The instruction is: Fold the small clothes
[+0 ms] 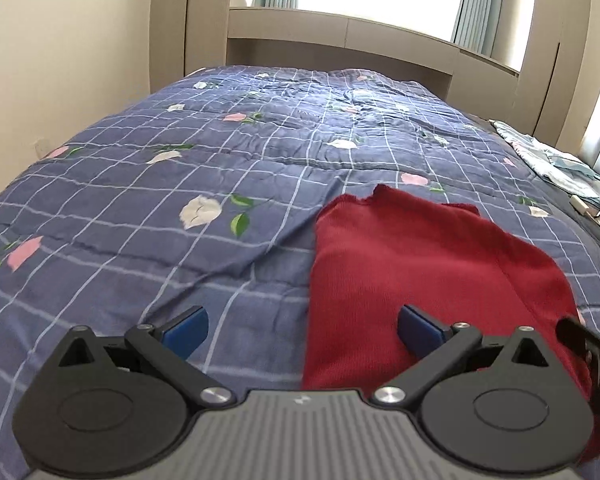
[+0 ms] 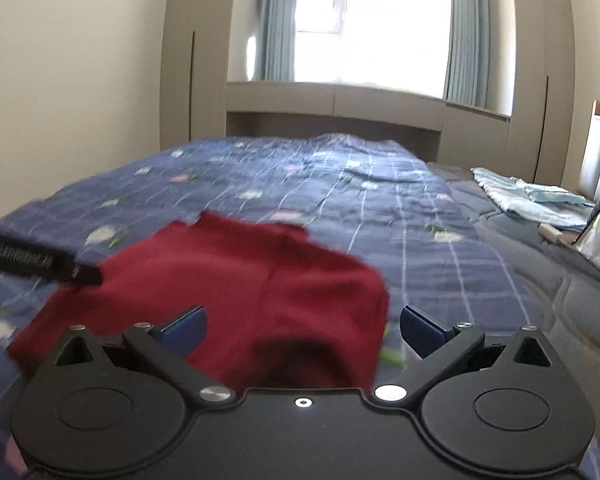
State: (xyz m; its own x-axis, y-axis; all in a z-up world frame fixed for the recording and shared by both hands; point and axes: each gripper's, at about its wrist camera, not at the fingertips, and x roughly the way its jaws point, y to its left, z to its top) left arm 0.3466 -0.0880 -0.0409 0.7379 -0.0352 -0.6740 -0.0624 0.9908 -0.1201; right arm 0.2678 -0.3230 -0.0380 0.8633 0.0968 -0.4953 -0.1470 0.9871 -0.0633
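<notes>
Red knit garment (image 1: 428, 280) is the landmark here, lying flat on the quilt (image 1: 160, 208) with both tools at its near edge. The left gripper (image 1: 303, 330) hangs with its jaws spread wide and nothing between them: one blue pad sits over the garment's near left edge, the other over bare quilt beside it. The right gripper (image 2: 303, 330) is likewise released, jaws as wide as they go, poised over the garment's near right part; the cloth lies below the pads, not pinched. Judging by this, the garment has been laid down to be flattened or folded, and both tools stand free to choose a new hold on its edges. A slight fold line runs up the garment's middle, and its far edge looks ragged or notched, perhaps a neckline; I cannot tell.

Beyond the garment, the blue checked quilt with pink and white flowers covers the bed, mildly wrinkled. Right of the garment lies a pale blue cloth (image 2: 532, 200) near the bed's side. Behind stands a beige headboard unit (image 1: 340, 46), then a bright window (image 2: 372, 20) with blue-grey curtains.
</notes>
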